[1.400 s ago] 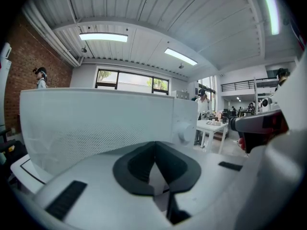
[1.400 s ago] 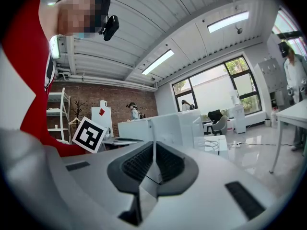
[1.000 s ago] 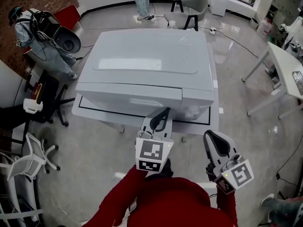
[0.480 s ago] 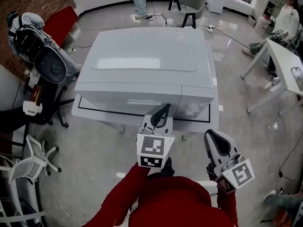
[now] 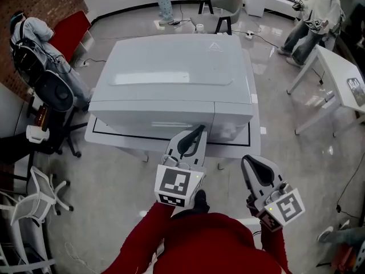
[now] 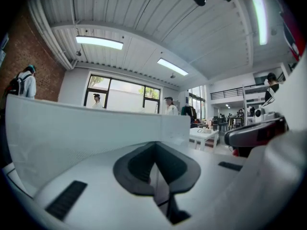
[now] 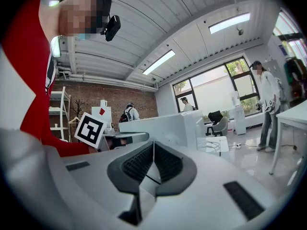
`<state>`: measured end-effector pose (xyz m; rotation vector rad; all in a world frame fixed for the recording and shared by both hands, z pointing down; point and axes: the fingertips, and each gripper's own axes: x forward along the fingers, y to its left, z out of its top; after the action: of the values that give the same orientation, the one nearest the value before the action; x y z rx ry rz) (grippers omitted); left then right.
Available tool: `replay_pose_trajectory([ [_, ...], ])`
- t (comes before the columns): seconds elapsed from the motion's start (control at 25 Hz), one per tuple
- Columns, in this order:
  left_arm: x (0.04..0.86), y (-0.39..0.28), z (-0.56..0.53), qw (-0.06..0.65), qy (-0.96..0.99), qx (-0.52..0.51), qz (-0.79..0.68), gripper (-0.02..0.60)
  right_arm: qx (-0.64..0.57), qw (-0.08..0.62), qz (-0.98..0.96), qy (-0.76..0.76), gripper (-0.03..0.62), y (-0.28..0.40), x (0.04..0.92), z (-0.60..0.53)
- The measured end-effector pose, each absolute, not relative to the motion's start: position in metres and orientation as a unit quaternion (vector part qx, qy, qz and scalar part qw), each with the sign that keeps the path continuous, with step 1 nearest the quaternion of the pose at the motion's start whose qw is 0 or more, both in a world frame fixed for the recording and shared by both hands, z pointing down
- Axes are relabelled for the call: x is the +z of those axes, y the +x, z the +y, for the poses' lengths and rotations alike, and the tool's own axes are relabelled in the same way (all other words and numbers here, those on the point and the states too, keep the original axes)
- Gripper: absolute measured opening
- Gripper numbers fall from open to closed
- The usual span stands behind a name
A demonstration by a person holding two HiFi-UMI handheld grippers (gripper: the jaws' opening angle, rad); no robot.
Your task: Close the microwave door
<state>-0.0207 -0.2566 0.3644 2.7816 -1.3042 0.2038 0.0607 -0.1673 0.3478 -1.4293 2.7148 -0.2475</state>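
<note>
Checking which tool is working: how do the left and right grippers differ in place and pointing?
The left gripper sits at the microwave's front; the right gripper hangs back over the floor. In the head view the left gripper leans rightward, the right gripper leftward. Both are shut and empty.

The microwave (image 5: 171,67) is a big, pale grey-white box with a smooth flat top and rounded edges. It stands upright on the white table (image 5: 255,131) and covers most of it, its back toward the table's far edge. Its door (image 5: 151,114) takes up the wider left part of the front face, above the table's near edge, and lies flush with the narrower panel (image 5: 232,114) to its right, shut
</note>
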Motion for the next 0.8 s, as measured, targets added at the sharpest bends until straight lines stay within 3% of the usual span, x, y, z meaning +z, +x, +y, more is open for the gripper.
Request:
replay_pose_trajectory([
  [0.2,0.351,-0.024,-0.233,-0.025,0.915,0.076,-0.396,0.009,-0.076,0.044,0.883,-0.461,0.015,0.060,0.342,-0.167],
  [0.44,0.360,-0.039,-0.215,0.010,0.921,0.065,-0.383,0.009,-0.066,0.041,0.890,-0.449,0.014,0.059,0.344,-0.165],
  [0.8,0.350,-0.034,-0.193,0.007,0.937,0.020,-0.350,0.009,-0.061,0.034,0.888,-0.455,0.015,0.058,0.348,-0.168],
])
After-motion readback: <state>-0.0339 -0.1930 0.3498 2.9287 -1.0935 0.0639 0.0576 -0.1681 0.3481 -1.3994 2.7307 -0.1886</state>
